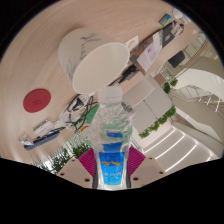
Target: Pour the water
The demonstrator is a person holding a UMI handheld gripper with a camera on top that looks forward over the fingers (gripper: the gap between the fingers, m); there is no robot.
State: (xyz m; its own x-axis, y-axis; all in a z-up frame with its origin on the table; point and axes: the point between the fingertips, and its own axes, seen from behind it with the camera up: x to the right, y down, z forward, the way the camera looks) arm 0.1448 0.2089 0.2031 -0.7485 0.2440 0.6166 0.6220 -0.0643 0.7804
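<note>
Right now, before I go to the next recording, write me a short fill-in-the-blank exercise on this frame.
1. The gripper holds a clear plastic ____ with a blue label.
2. The bottle sits ____ the two fingers.
3. Beyond the bottle stands a white ____ with a handle on its side.
4. On the table, beside the pitcher, lies a flat ____ disc.

Missing words: bottle; between; pitcher; red

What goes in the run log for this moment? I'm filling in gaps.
phase: pouring | gripper: shut on water bottle | bottle: tilted toward white cup | cap: off | red disc: beside cup
</note>
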